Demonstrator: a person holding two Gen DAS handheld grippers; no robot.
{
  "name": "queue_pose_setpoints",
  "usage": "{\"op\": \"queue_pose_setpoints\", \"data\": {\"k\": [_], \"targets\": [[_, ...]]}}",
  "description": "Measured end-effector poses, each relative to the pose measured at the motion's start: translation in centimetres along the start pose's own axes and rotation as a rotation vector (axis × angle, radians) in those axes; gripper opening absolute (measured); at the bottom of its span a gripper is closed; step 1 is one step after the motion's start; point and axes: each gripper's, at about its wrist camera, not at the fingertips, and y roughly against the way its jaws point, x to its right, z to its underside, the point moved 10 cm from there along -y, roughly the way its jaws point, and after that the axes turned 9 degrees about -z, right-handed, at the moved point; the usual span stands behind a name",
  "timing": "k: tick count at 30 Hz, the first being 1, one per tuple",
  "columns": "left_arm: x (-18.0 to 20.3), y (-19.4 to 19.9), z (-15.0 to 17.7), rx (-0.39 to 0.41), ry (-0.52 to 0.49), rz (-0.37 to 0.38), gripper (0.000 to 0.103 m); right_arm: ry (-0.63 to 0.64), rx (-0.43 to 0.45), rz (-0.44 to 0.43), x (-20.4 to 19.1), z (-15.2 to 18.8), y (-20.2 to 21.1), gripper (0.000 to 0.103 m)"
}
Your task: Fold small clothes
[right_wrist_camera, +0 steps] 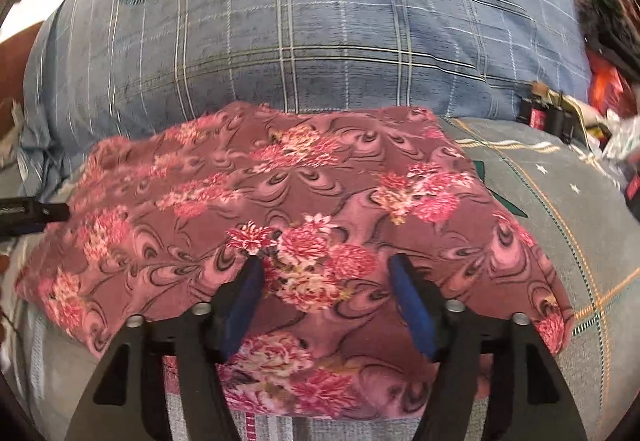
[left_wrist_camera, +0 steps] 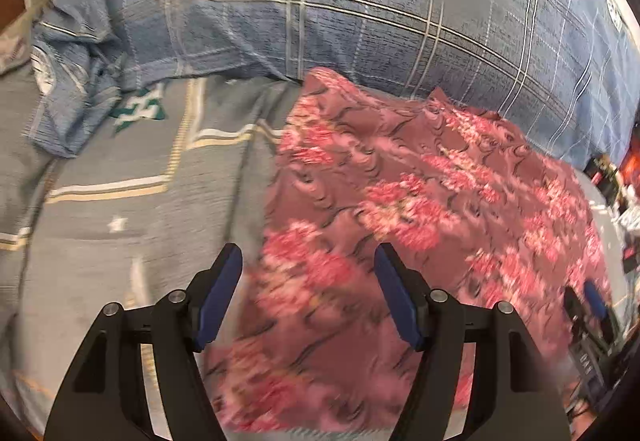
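Note:
A pink floral garment lies spread on the grey bedsheet, its far edge against a blue plaid pillow. My left gripper is open and empty, just above the garment's left part. In the right wrist view the same garment lies folded, a lower layer showing at the near edge. My right gripper is open and empty above its near middle. The right gripper's blue pad shows at the garment's right edge in the left wrist view. The left gripper's tip shows at the garment's left edge.
A big blue plaid pillow runs along the back of the bed; it also fills the back of the right wrist view. Crumpled plaid fabric lies at the left. Cluttered items sit past the bed's right side.

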Motion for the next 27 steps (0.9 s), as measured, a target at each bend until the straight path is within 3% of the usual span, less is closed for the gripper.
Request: {"op": "queue_pose_setpoints", "data": {"k": [3,8,11,14,19,27], "targets": [[-1.2,1.2,0.5,0.032,0.004,-0.023,0.068,0.01,0.003,0.009,-0.1,0.2,0.1,0.076],[0.8,1.7,1.9,0.008,-0.016,0.068,0.07,0.019,-0.002,0.032,0.0,0.3,0.0,0.082],[2.4,0.3,3.0,-0.031,-0.081,0.027,0.07,0.015,-0.013,0.069,0.3,0.4,-0.1,0.092],[3.0,0.1,3.1,-0.004,-0.141,-0.044,0.072,-0.039,-0.054,0.084,1.2,0.9,-0.3,0.102],[2.6,-0.1,2.9,-0.025,-0.105,-0.027,0.072,-0.01,-0.05,0.104,1.2,2.2,1.2,0.102],[2.7,0.1,2.8,-0.018,-0.097,-0.065,0.072,0.005,-0.103,0.049,1.8,4.3,3.4,0.102]]}}
